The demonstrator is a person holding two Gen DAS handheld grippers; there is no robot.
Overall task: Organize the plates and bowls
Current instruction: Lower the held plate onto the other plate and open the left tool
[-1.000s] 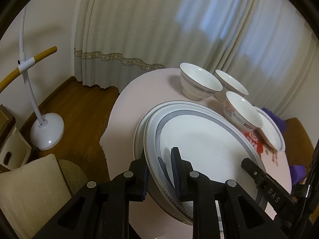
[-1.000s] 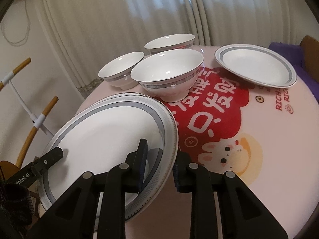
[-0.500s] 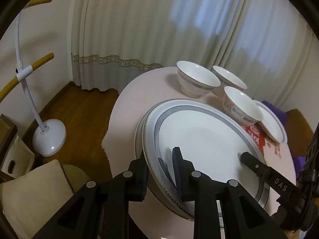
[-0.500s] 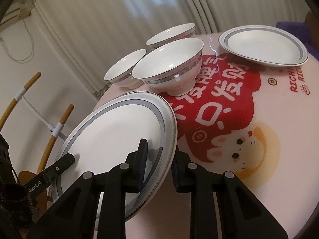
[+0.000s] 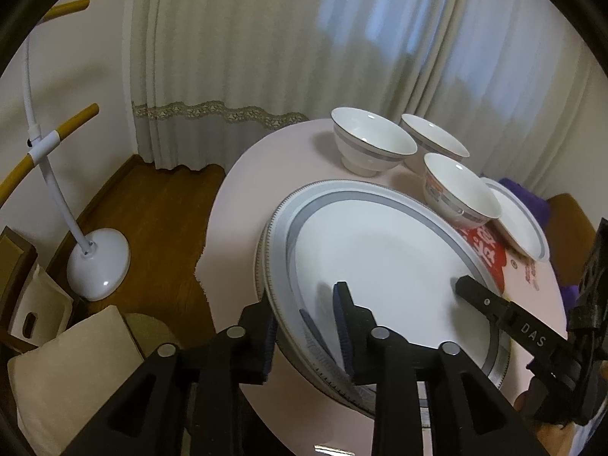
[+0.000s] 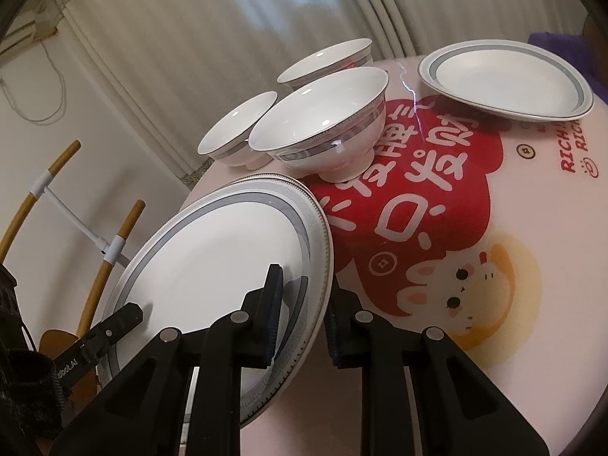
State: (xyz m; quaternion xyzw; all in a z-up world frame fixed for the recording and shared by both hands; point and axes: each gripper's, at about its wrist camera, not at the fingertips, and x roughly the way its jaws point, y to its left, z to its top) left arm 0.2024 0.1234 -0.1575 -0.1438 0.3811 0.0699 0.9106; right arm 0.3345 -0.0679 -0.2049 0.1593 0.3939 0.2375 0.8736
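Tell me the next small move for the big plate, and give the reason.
Probably open both grippers fully and draw them back. The large plate already lies on another plate beneath it, so the stacking looks done. The left gripper straddles its rim, its jaws having just been opening; the right gripper straddles the opposite rim, its jaws having just been closing. The small plate is still apart.

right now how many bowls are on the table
3, clustered on the far side of the table behind the big plate: the nearest bowl by the red print, the left bowl toward the table edge, the back bowl nearest the curtain. None look hidden.
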